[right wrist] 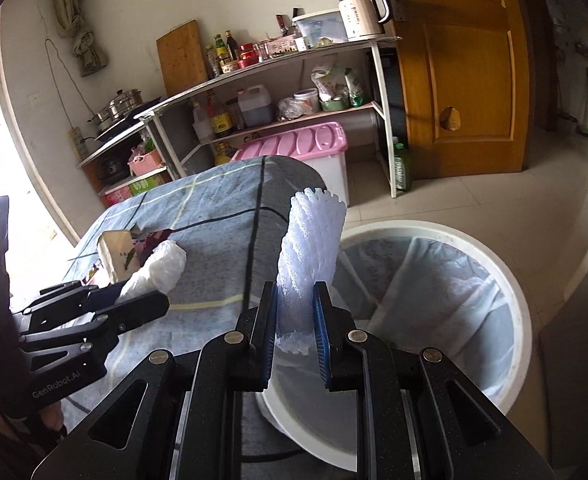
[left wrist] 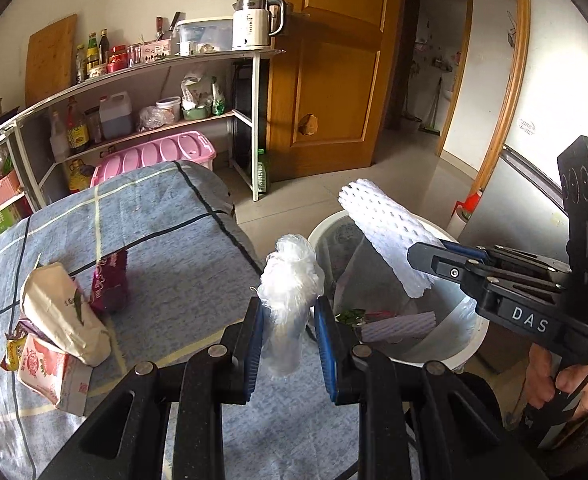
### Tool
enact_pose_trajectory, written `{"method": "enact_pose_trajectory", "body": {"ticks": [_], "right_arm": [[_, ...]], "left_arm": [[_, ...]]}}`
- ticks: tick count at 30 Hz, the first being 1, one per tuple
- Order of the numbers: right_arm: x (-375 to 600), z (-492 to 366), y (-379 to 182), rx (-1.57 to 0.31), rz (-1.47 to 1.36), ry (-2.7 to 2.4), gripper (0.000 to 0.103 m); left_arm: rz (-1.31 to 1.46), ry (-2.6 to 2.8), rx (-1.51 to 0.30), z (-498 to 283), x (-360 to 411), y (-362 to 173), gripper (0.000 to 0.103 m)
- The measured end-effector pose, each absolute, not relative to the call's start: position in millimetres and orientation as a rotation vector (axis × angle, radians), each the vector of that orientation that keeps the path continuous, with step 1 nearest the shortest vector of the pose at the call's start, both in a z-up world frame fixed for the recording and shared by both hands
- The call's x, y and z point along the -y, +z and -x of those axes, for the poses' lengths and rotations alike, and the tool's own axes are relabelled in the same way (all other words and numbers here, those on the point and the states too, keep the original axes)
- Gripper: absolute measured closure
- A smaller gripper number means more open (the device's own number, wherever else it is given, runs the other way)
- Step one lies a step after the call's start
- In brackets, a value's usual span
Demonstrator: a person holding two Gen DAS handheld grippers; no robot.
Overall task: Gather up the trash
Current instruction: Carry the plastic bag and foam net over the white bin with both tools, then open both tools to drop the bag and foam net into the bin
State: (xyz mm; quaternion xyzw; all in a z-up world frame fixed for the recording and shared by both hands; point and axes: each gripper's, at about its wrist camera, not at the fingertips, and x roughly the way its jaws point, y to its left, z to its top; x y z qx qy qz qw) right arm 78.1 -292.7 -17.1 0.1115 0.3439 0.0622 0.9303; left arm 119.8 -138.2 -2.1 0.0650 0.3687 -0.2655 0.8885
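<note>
My left gripper (left wrist: pixel 288 320) is shut on a crumpled clear plastic bag (left wrist: pixel 290 280), held over the table's edge beside the white lined trash bin (left wrist: pixel 469 344). The bag (right wrist: pixel 156 270) and left gripper (right wrist: pixel 134 304) also show at the left of the right wrist view. My right gripper (right wrist: pixel 294 328) is shut on a white foam fruit net (right wrist: pixel 309 248), upright over the bin's near rim (right wrist: pixel 505 280). In the left wrist view the foam net (left wrist: pixel 389 232) hangs above the bin, pinched by the right gripper (left wrist: pixel 425 256). Foam pieces and a green wrapper lie inside the bin.
A blue checked cloth covers the table (left wrist: pixel 166 216). On it lie a beige paper bag (left wrist: pixel 62 312), a maroon wrapper (left wrist: pixel 112 284) and a pink carton (left wrist: pixel 50 376). Behind stand kitchen shelves (left wrist: pixel 142 76), a pink-lidded box (left wrist: pixel 158 156) and a wooden door (left wrist: pixel 333 64).
</note>
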Motion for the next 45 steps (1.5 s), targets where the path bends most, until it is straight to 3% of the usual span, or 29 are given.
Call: {"method": "enact_pose_trajectory", "body": {"ticks": [13, 27, 31, 36, 45], "right_arm": [[342.9, -63.9, -40.1, -0.774, -0.219, -0.024, 0.085], [362.3, -66.9, -61.9, -0.85, -0.202, -0.091, 0.084], [364.9, -65.6, -63.3, -0.854, -0.204, -0.104, 0.081], [362.4, -64.5, -62.2, -0.853, -0.201, -0.115, 0.065], [349.8, -62.6, -52.5, -0.831, -0.202, -0.098, 0.064]], "left_arm": [[-0.194, -0.618, -0.8, -130.6, 208.1, -14.8, 0.077], [-0.21, -0.613, -0.848, -140.3, 233.2, -33.6, 0.075], [-0.213, -0.601, -0.844, -141.0, 232.1, -34.1, 0.06], [-0.197, -0.605, -0.84, -140.6, 227.3, -31.5, 0.059], [-0.164, -0.588, -0.819, -135.0, 204.3, -20.0, 0.056]]}}
